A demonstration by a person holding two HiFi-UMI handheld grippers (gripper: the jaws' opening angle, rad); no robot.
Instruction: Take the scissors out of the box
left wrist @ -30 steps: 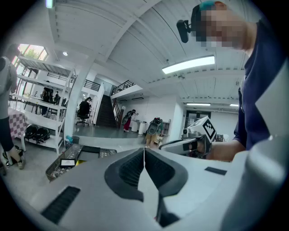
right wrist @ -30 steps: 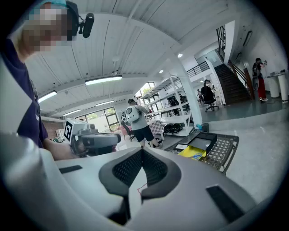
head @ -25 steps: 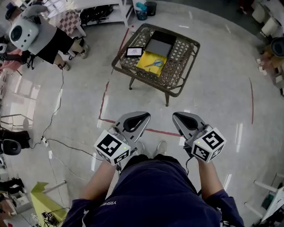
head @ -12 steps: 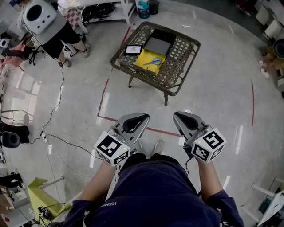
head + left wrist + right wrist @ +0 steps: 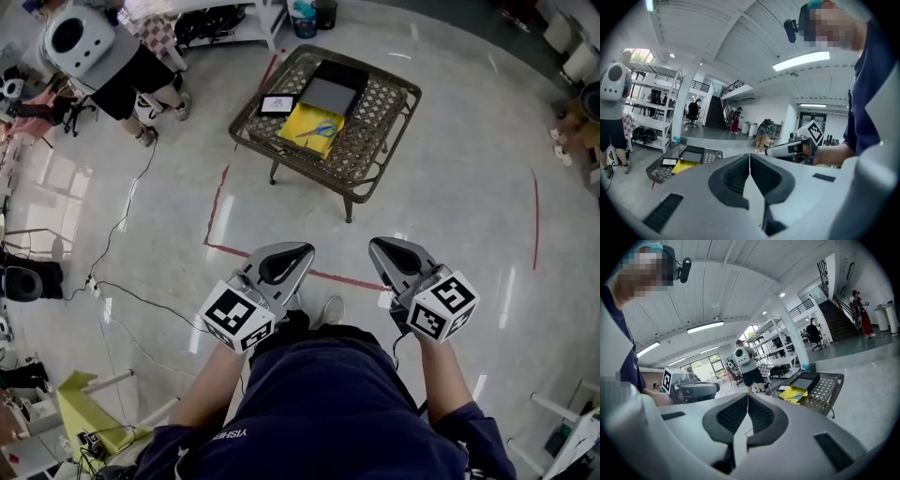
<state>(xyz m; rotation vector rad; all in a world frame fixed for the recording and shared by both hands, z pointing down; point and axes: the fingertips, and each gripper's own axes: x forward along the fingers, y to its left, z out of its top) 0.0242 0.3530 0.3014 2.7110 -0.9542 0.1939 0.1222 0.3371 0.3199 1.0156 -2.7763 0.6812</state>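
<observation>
The scene is viewed steeply downward from the head, the wicker table [image 5: 373, 117] lying well ahead. Cameras on the left gripper [image 5: 298, 253] and right gripper [image 5: 380, 248] are aimed forward along the jaws; that distant table is shared by all views.

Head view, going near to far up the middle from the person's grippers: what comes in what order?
Left gripper and right gripper abreast → table near rim → yellow box holding the scissors → dark box → bins on the floor.

Wicker table [image 5: 377, 127]: yellow box [image 5: 298, 140], black box [image 5: 330, 90], tablet [image 5: 277, 104].
</observation>
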